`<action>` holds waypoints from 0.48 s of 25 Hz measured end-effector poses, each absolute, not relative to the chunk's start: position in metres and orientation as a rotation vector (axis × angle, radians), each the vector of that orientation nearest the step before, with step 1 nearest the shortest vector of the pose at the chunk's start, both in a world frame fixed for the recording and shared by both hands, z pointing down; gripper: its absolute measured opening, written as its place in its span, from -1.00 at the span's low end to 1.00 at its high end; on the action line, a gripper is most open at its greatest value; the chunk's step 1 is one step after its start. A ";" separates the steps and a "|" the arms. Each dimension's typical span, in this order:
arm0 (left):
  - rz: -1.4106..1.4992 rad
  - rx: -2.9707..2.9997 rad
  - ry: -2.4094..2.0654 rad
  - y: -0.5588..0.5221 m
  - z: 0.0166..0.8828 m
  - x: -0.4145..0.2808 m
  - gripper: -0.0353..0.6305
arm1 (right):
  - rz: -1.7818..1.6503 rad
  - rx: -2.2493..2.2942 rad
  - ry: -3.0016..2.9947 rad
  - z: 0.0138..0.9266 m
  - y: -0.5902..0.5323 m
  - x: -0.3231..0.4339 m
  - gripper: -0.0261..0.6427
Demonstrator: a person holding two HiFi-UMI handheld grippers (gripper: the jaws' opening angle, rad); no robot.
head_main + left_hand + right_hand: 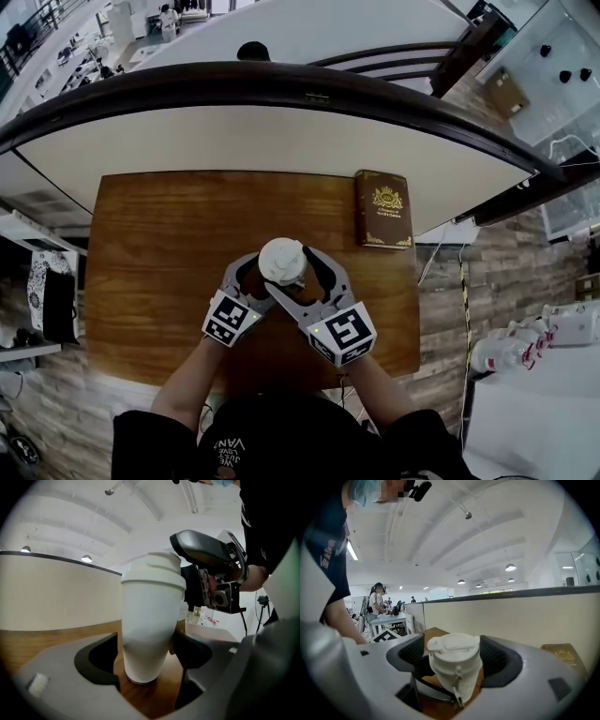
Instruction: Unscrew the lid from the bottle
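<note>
A white tapered bottle stands upright on the wooden table, its white flip-top lid on it and a thin strap hanging down its side. My left gripper reaches in low, its jaws on either side of the bottle's lower body with slim gaps, so it is open. My right gripper comes from the other side at lid height. Its jaws flank the lid without pressing on it, so it is open too. The right gripper's body shows behind the bottle in the left gripper view.
A brown book with a gold emblem lies at the table's far right corner and shows in the right gripper view as a brown book. A beige partition runs behind the table. A white bench with plastic bottles stands at the right.
</note>
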State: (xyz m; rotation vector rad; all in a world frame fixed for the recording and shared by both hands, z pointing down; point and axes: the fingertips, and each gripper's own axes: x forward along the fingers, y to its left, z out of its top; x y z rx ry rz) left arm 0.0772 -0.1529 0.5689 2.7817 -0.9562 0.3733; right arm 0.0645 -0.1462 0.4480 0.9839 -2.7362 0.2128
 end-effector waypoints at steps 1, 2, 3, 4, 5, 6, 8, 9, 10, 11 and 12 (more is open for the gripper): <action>0.371 2.785 -0.947 -0.153 0.569 0.079 0.19 | 0.196 0.976 -2.731 0.449 -0.147 0.064 0.08; 0.369 2.789 -0.937 -0.153 0.570 0.081 0.18 | 0.176 0.968 -2.725 0.450 -0.148 0.064 0.08; 0.368 2.793 -0.928 -0.154 0.570 0.082 0.18 | 0.155 0.963 -2.719 0.450 -0.149 0.064 0.08; 0.365 2.797 -0.922 -0.154 0.570 0.083 0.18 | 0.137 0.959 -2.714 0.451 -0.149 0.064 0.08; 0.360 2.801 -0.919 -0.155 0.570 0.084 0.18 | 0.127 0.955 -2.711 0.452 -0.150 0.065 0.08; 0.353 2.804 -0.918 -0.155 0.570 0.084 0.18 | 0.123 0.952 -2.711 0.453 -0.151 0.066 0.08; 0.338 2.810 -0.912 -0.156 0.569 0.083 0.18 | 0.124 0.940 -2.727 0.453 -0.153 0.067 0.08; 0.331 2.812 -0.907 -0.157 0.569 0.083 0.18 | 0.128 0.924 -2.741 0.452 -0.154 0.068 0.08; 0.326 2.814 -0.901 -0.157 0.569 0.083 0.17 | 0.132 0.899 -2.758 0.452 -0.155 0.069 0.08; 0.323 2.816 -0.895 -0.157 0.568 0.083 0.17 | 0.135 0.864 -2.775 0.451 -0.155 0.069 0.08; 0.323 2.820 -0.888 -0.157 0.568 0.083 0.17 | 0.136 0.823 -2.792 0.451 -0.155 0.069 0.08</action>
